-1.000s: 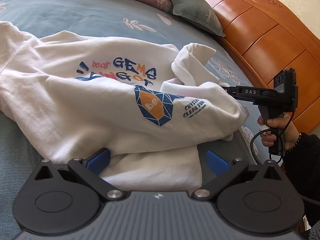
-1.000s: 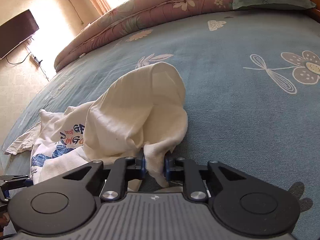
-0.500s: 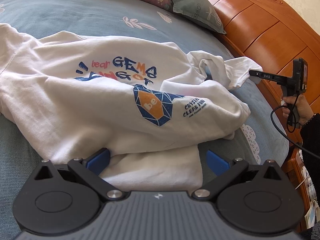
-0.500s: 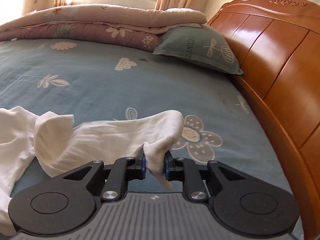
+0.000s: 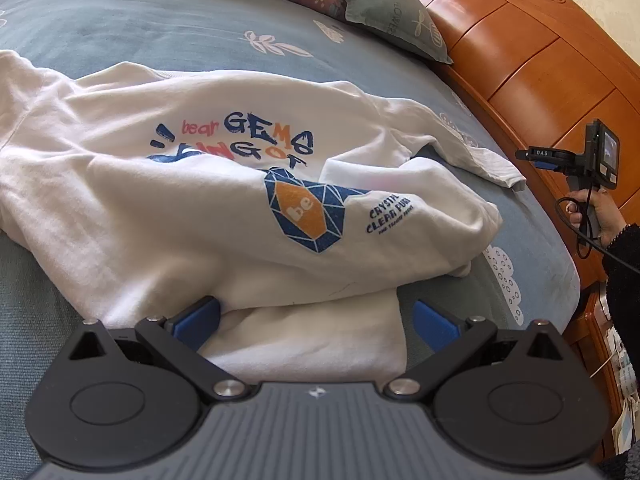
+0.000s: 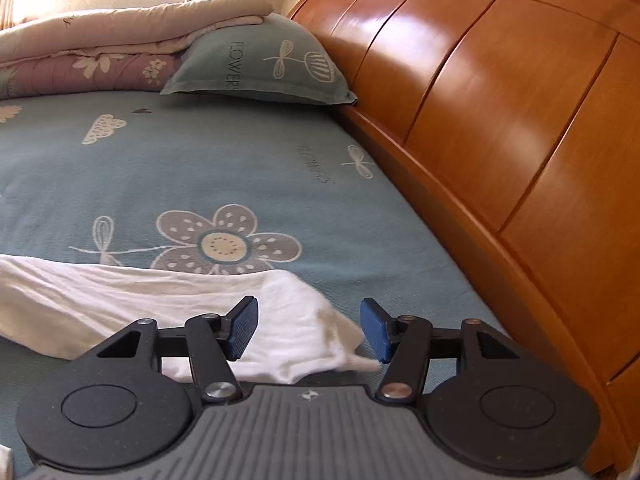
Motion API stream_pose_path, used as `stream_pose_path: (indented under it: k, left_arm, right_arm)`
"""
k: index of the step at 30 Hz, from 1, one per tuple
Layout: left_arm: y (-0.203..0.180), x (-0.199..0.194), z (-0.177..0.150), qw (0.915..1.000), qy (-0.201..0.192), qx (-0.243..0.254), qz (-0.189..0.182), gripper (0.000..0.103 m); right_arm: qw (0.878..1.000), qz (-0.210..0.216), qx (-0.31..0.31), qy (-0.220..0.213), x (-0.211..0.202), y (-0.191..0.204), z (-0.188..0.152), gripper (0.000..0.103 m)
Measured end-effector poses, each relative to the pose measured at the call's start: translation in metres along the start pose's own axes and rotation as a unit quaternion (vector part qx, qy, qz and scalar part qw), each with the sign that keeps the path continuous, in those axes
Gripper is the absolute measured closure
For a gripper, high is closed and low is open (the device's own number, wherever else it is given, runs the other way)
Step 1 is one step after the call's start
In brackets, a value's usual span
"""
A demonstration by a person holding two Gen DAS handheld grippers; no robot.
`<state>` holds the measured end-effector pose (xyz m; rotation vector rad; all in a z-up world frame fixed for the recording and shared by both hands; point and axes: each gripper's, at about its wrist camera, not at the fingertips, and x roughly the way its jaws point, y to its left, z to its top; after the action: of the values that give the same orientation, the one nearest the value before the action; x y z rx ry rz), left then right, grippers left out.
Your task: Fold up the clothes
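A white sweatshirt (image 5: 200, 200) with a blue and orange print lies rumpled on the blue flowered bed sheet (image 5: 160, 28). My left gripper (image 5: 316, 320) stands wide open at its near hem, and a fold of cloth lies loose between the blue pads (image 5: 196, 318). The right sleeve (image 6: 120, 300) is stretched out flat toward the headboard. My right gripper (image 6: 310, 330) is opening, and the cuff (image 6: 320, 336) lies slack on the sheet between its pads without being pressed. From the left wrist view, a hand holds the right gripper (image 5: 536, 156) just past the sleeve end (image 5: 496, 168).
A curved wooden headboard (image 6: 500, 120) runs along the right side of the bed. A green pillow (image 6: 260, 68) and a folded quilt (image 6: 100, 40) lie at the far end. The mattress edge (image 5: 560, 280) drops off near the hand, with a wooden stand (image 5: 600, 328) below it.
The right gripper carried the bunched sleeve away from the shirt body toward the headboard, laid it out flat and let go of the cuff. The left gripper stayed still and open.
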<state>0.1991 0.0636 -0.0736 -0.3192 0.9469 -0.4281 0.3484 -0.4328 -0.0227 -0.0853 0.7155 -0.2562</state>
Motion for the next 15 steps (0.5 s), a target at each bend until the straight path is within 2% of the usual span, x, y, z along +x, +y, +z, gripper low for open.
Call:
stream_pose_path:
  k: [2,4,8,13,15]
  left_arm:
    - [0.000,0.000,0.000,1.0000,0.000,0.000,0.000,0.001]
    - [0.000,0.000,0.000,1.0000,0.000,0.001,0.000,0.001]
    - [0.000,0.001,0.000,1.0000,0.000,0.001,-0.001,0.001]
    - [0.001,0.001,0.000,1.0000,-0.001,0.002,-0.001,0.001]
    - [0.000,0.001,0.000,1.0000,0.000,0.005,0.000,0.001]
  right_arm:
    - [0.997,0.060,0.036,0.009,-0.001,0.004,-0.008,0.039]
    - [0.988,0.128,0.086,0.025,0.002,0.008,-0.015,0.039]
    - [0.970,0.177,0.157,0.059,0.017,0.018,-0.030,0.039]
    - [0.940,0.264,0.202,0.080,0.010,0.042,-0.044,0.039]
    - [0.934,0.292,0.188,0.081,-0.001,0.059,-0.048,0.037]
